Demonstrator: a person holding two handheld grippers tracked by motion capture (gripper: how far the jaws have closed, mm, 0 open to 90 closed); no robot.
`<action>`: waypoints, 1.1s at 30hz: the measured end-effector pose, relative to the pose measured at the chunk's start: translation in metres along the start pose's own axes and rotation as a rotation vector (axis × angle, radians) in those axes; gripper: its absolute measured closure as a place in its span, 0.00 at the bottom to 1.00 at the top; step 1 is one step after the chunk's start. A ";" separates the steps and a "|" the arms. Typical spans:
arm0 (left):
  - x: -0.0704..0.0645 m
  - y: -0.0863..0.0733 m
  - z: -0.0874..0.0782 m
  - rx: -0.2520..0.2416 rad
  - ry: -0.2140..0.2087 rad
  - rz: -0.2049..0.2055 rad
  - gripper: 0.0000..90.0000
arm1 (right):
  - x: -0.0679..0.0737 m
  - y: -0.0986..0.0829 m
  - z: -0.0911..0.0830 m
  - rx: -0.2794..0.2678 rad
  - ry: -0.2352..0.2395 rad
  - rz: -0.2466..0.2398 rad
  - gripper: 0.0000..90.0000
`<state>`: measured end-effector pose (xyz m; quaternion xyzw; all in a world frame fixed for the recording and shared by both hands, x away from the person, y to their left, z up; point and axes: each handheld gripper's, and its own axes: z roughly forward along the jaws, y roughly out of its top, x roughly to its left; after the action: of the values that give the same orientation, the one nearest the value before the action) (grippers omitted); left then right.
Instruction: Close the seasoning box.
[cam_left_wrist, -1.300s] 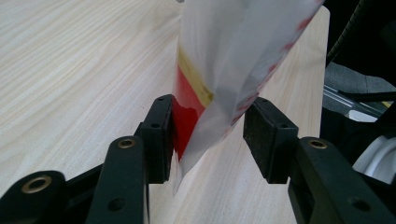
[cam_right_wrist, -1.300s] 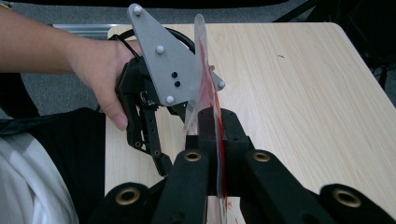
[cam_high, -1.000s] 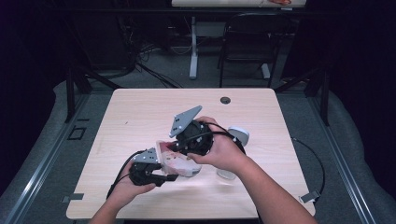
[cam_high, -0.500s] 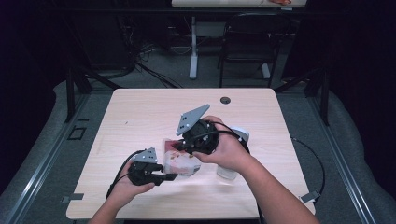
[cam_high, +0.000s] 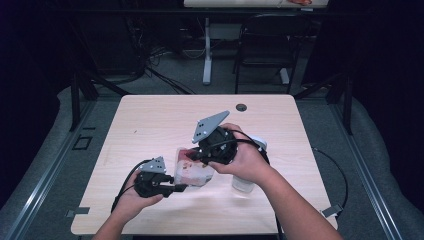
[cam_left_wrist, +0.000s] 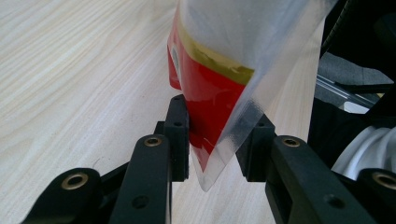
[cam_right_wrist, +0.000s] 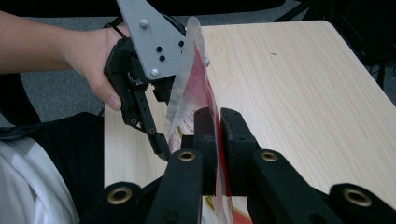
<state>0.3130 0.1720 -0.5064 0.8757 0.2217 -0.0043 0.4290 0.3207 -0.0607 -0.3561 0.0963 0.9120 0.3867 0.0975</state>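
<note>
Bag, clear plastic with red contents, held above table centre; left gripper at its 7 o'clock corner, jaws closing round edge, gap visible; right gripper clamped on top edge; white bottle at 3 o'clock

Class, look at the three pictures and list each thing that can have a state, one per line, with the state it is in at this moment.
Plastic bag: clear, with red contents, held off the table between both grippers.
Left gripper: jaws either side of the bag's lower corner, a gap on one side; grip unclear.
Right gripper: shut on the bag's edge.
White container: standing on the table, partly hidden by the right hand.
Table: bare light wood.
</note>
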 end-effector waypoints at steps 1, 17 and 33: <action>0.000 0.000 0.000 0.002 0.000 -0.002 0.77 | 0.000 0.000 -0.001 0.006 -0.002 -0.001 0.94; 0.001 0.000 0.000 0.019 0.004 -0.010 0.79 | -0.005 -0.014 -0.006 -0.003 -0.019 0.035 0.90; -0.002 0.004 -0.005 0.039 0.021 -0.015 0.80 | -0.010 -0.040 -0.017 -0.019 -0.052 0.073 0.97</action>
<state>0.3122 0.1728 -0.5002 0.8821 0.2325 -0.0028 0.4096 0.3216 -0.1022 -0.3725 0.1387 0.9012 0.3961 0.1081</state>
